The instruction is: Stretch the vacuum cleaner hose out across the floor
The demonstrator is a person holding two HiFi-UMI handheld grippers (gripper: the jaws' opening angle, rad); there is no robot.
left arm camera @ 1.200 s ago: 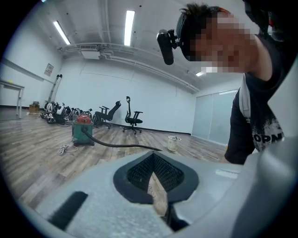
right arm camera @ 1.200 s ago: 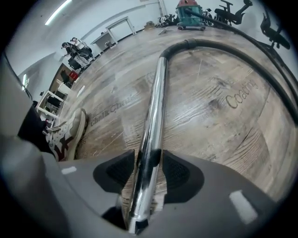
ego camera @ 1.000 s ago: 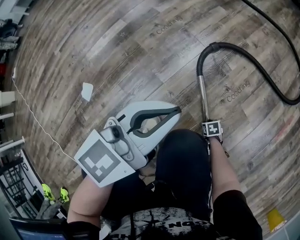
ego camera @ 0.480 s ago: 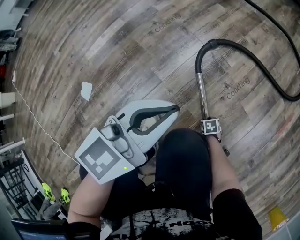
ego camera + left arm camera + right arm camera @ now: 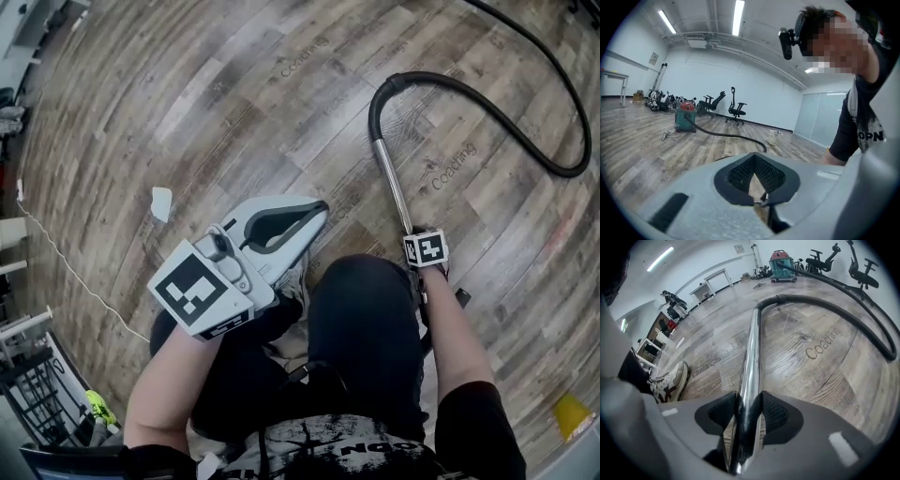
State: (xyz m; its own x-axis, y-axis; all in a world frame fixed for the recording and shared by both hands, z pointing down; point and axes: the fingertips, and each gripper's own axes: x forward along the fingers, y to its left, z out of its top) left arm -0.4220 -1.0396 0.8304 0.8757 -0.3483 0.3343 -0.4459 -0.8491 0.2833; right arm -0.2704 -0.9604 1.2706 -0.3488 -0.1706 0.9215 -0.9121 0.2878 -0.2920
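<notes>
The black vacuum hose (image 5: 487, 111) curves across the wood floor to a chrome wand tube (image 5: 392, 187). My right gripper (image 5: 411, 232) points steeply down and is shut on that tube (image 5: 751, 357). Its jaws have just been closing, and both pads press on the metal. In the right gripper view the hose (image 5: 834, 310) runs back to the red and green vacuum body (image 5: 783, 261). My left gripper (image 5: 317, 212) hangs in front of my knees, shut and empty. Its own view (image 5: 761, 201) shows the hose (image 5: 726, 136) and the vacuum body (image 5: 686, 115) far off.
A white paper scrap (image 5: 161, 202) and a thin white cable (image 5: 66, 262) lie on the floor at the left. A yellow object (image 5: 572, 412) sits low right. Office chairs (image 5: 736, 110) and a white bucket (image 5: 776, 137) stand at the far wall. My shoe (image 5: 670, 378) is beside the tube.
The chrome tube and the hose bend have shifted left in the head view with my right gripper on them. My left gripper has sunk a little and drifted left.
</notes>
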